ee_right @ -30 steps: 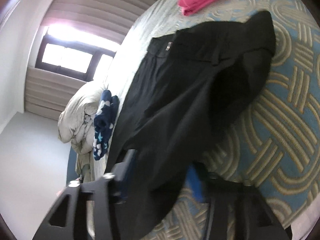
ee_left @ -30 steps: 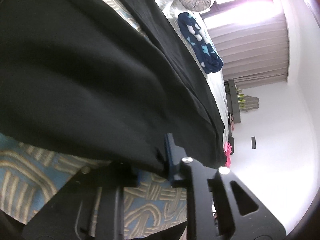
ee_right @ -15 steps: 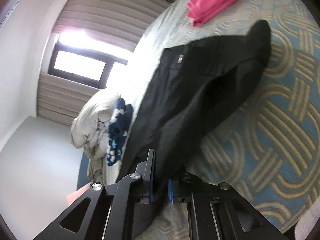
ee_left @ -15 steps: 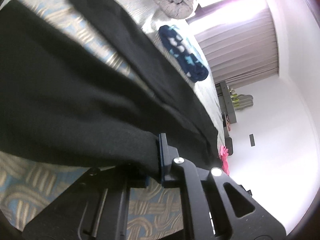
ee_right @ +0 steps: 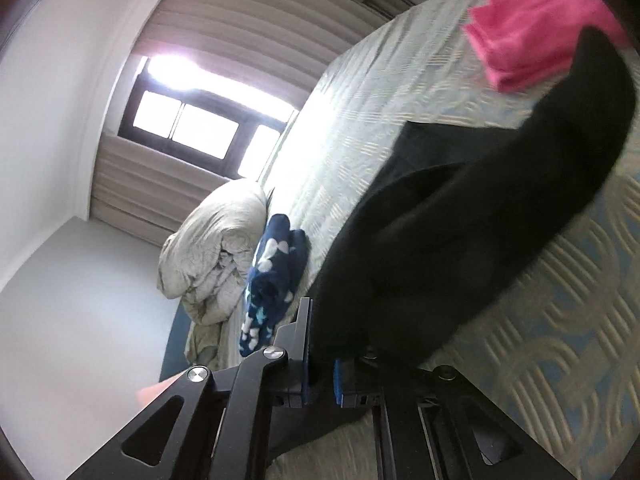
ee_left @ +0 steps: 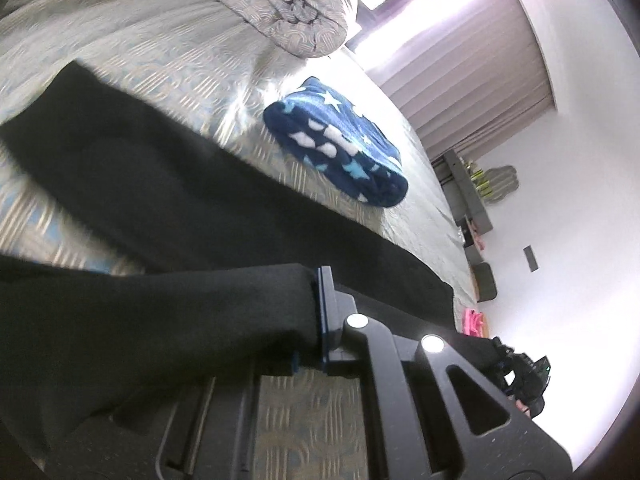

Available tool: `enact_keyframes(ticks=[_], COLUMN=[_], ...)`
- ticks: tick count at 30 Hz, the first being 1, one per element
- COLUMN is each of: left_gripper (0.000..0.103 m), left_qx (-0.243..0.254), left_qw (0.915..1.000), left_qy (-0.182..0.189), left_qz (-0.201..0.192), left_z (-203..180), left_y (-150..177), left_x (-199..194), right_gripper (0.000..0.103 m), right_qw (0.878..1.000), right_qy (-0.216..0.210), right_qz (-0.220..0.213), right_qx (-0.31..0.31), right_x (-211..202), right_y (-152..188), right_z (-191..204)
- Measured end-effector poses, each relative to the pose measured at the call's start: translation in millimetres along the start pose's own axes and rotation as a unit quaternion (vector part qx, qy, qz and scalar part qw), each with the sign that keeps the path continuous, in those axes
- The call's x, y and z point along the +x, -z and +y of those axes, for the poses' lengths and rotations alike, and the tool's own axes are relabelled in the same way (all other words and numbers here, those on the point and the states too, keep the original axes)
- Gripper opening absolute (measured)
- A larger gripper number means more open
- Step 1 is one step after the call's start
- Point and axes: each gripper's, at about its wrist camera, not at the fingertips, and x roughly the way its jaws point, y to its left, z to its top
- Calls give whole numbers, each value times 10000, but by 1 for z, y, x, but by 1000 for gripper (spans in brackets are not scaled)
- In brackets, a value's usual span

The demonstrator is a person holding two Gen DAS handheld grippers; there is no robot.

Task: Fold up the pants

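- The step in hand looks like the first fold: one leg of the black pants [ee_left: 168, 184] is lifted by both grippers, probably to be carried over the leg that lies flat on the bed [ee_left: 132, 60].
- The left gripper [ee_left: 308, 340] has its jaws closed narrow on an end of the raised cloth, which bunches thick right at the blue pads.
- The right gripper [ee_right: 322, 364] has its jaws pinched on another part of the same pants [ee_right: 460, 240]; the cloth rises from the pinch and drapes away toward the far end.
- Next move, as I judge it: carry both held points sideways together, keep the cloth taut between them, and lay it edge to edge on the flat leg before letting go.
- The pants are plain black, soft and limp, sagging between the two grips; part of them is blurred.
- One leg rests stretched along the patterned bedcover, the other hangs above it.
- A folded blue starred blanket [ee_left: 340, 148] lies just beyond the pants, a rolled duvet [ee_left: 280, 4] further up, and a folded pink cloth [ee_right: 532, 36] near the far end.
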Motion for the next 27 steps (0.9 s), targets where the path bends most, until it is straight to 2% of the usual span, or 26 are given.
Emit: enact_keyframes(ticks=[7,15,16,17,18,19,20,23,27], left_gripper=[8,8,10,12,22,40,47,49,51], left_qx=[263,262,194,140,61,-6,-81,-322,-500], left_qw=[9984,9930,9908,9892,9883,9874,9871,9885,9895], left_qy=[-353,-673,-758,-683,-673,-727,-727,-394,-219], left_qz=[354,933,1108,1286,1365,1407,1426,1424,1340], left_z=[-7,7,13,18,23,29,35,52,68], left_y=[-60,-90,-91,-91,-91,-91,-91,-97,-110], left_x=[60,120,128,132,135,137,136,128,101], right_gripper=[7,7,7,10,10,11,14,15,18], right_qw=[9996,9959,9956,9947,9938,9933,9929,9937,9937], right_qy=[130,596,620,677,729,753,777,687,705], right_qz=[159,593,648,753,835,873,899,817,747], right_qx=[-192,-328,-284,-201,-115,-41,71,335,441], right_x=[63,152,159,170,179,183,188,197,200], right_y=[-39,-74,-77,-80,-83,-83,-84,-97,-105], right_z=[15,7,4,-3,-8,-10,-12,-28,-32])
